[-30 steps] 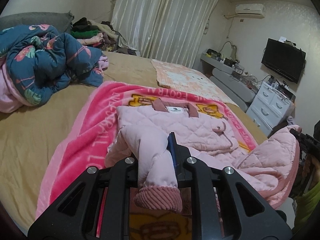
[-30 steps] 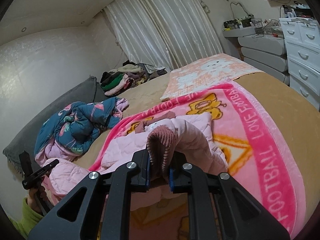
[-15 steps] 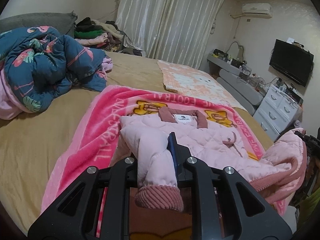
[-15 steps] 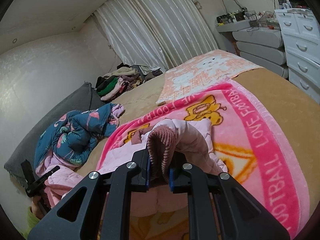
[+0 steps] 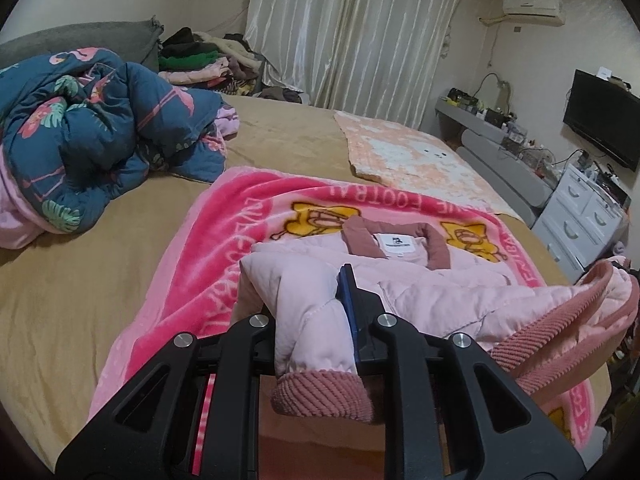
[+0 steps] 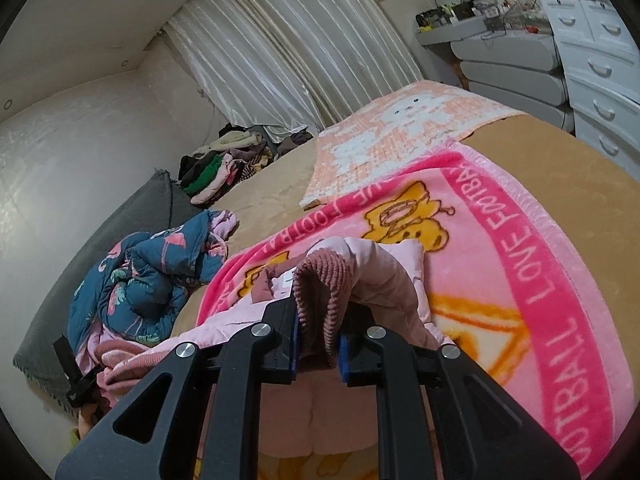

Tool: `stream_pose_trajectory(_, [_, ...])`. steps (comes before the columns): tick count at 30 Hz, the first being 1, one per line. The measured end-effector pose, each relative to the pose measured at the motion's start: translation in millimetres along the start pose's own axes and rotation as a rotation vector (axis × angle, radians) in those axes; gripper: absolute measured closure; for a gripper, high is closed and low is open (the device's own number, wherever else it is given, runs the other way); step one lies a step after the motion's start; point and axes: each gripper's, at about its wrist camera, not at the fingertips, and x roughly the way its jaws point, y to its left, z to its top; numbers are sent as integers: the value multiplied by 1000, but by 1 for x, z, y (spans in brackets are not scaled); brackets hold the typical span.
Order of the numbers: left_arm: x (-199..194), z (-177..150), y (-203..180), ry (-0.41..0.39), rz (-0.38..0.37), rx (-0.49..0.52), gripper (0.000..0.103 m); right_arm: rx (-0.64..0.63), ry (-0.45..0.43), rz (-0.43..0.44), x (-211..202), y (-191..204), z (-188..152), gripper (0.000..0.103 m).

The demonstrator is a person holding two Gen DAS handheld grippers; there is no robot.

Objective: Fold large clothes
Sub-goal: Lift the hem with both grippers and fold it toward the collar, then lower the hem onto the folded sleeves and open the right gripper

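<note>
A pale pink quilted jacket [image 5: 432, 292] with dusty-rose ribbed collar and cuffs lies on a bright pink cartoon blanket [image 5: 216, 248] on the bed. My left gripper [image 5: 316, 320] is shut on the jacket's left sleeve, the ribbed cuff [image 5: 320, 394] hanging just below the fingers. My right gripper [image 6: 318, 344] is shut on the jacket's other ribbed cuff [image 6: 324, 296], lifted above the blanket [image 6: 520, 272]. The raised right side of the jacket shows in the left wrist view [image 5: 580, 320]. The lower jacket is hidden under the grippers.
A crumpled blue flamingo quilt [image 5: 88, 140] lies at the left by a grey pillow [image 6: 120, 232]. A peach blanket [image 5: 416, 160] lies beyond, and a clothes pile [image 5: 208, 64] by the curtains. White drawers [image 5: 580, 220] and a TV [image 5: 604, 120] stand right.
Both grippers have kept hold of the sleeves and moved them forward over the jacket body toward the collar. The right side of the jacket has lifted and folded inward.
</note>
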Motion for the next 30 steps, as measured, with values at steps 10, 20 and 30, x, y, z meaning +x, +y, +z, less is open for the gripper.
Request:
stream_pose_trajectory(10, [50,4,11,51,39,-1,91,103,34,78,39,-18,16,76])
stream_pose_trajectory(20, [87,2,19,99,57,-5,89,60,-68,155,39,-22,19,30])
stream_pose_trajectory(30, [103,4,20,87,-7,-57,61,-143,26,-132,71,-39,-28,20])
